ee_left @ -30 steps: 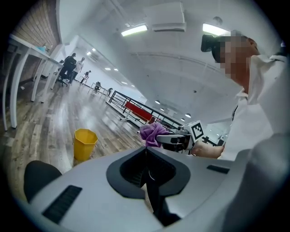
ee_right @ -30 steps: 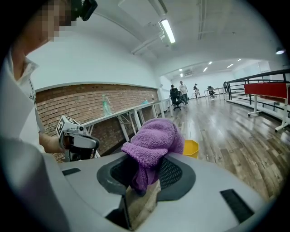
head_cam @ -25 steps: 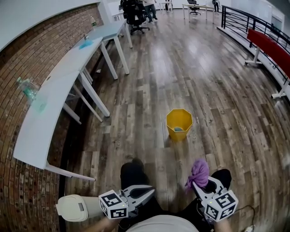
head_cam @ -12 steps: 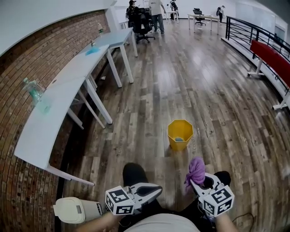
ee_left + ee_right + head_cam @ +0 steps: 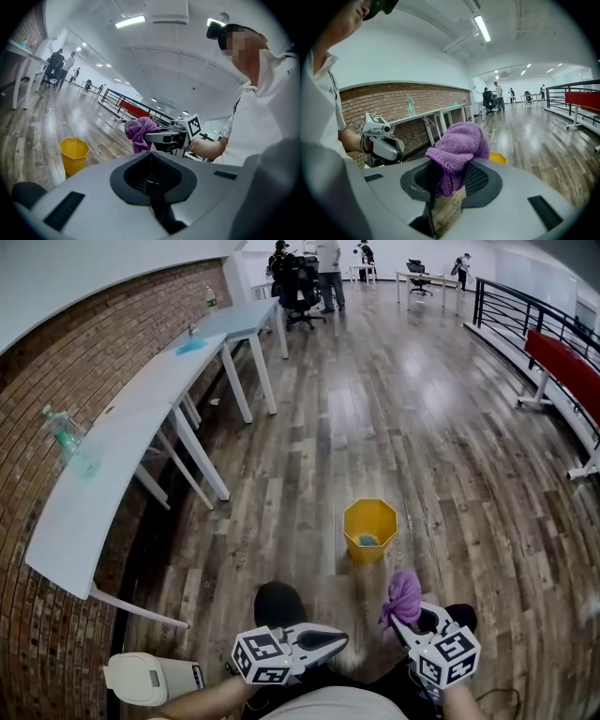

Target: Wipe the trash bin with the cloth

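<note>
Bin (image 5: 369,529) stands upright on the floor (image 5: 281,474) ahead, apart from both grippers. Cloth (image 5: 403,596) is bunched in right gripper (image 5: 396,620), jaws clamped on it. Left gripper (image 5: 339,641) is closed and empty. We judge the light, unbraced bin may slide or tip under wiping pressure.

White shirt (image 5: 328,706), grey left gripper (image 5: 341,639) (marker-cubed)

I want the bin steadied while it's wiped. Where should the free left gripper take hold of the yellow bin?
Probably the rim of the yellow bin, from above on its near-left side. It stands upright, open top up, and its thin, flat-faceted wall suits one jaw inside, one outside. The left gripper is shut and empty, so open it first.
</note>
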The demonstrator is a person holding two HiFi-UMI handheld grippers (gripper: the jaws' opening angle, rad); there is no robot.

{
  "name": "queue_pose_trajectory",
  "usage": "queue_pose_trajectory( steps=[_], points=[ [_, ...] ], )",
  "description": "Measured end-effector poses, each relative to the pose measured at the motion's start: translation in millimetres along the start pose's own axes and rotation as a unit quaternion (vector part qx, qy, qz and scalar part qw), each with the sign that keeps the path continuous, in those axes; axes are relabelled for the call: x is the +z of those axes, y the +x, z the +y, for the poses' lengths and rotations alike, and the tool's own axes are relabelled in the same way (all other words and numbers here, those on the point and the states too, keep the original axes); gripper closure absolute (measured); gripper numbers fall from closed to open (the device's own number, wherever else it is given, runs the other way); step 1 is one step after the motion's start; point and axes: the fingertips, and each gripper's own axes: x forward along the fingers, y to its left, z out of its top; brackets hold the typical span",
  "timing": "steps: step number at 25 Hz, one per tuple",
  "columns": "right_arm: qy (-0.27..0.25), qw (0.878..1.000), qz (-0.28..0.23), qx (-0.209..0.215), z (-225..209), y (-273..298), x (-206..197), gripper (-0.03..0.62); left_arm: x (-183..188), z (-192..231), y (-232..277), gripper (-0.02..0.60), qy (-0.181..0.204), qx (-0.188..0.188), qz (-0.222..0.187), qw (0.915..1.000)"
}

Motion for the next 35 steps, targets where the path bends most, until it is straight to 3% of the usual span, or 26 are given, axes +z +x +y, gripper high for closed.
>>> queue_pose_trajectory(
  steps=[5,8,11,15,20,25,27,30,35],
  points=[
    [-0.041,0.999,-0.026,-0.010,-24,-1,14,0.477,-11,21,18,0.575,0.012,-0.006,0.008,0.9999],
    [-0.032,0.998,-0.049,-0.018,-29,-7,21,0.477,1,24,16,0.575,0.016,-0.003,-0.010,0.9998],
    [-0.035,0.997,-0.054,-0.033,-31,-23,19,0.477,0,22,11,0.577,0.033,0.005,-0.001,0.9995],
    [-0.020,0.998,-0.032,-0.053,-26,-45,-4,0.477,-5,5,5,0.575,0.044,0.006,0.009,0.9990],
    [-0.045,0.996,-0.033,-0.067,-10,-64,-4,0.477,-3,-32,13,0.577,0.098,-0.012,0.026,0.9948],
    [-0.050,0.995,-0.019,-0.084,-5,-81,-19,0.477,-2,-41,17,0.575,0.075,0.004,0.013,0.9971],
    [-0.045,0.994,-0.020,-0.099,-9,-86,-22,0.477,1,-39,18,0.575,0.067,0.010,0.009,0.9977],
    [-0.038,0.992,-0.029,-0.112,-13,-91,-17,0.477,9,-28,20,0.575,0.091,0.011,0.022,0.9955],
    [-0.011,0.993,-0.029,-0.115,-22,-88,-16,0.477,32,19,36,0.575,0.110,0.024,0.016,0.9936]
  ],
)
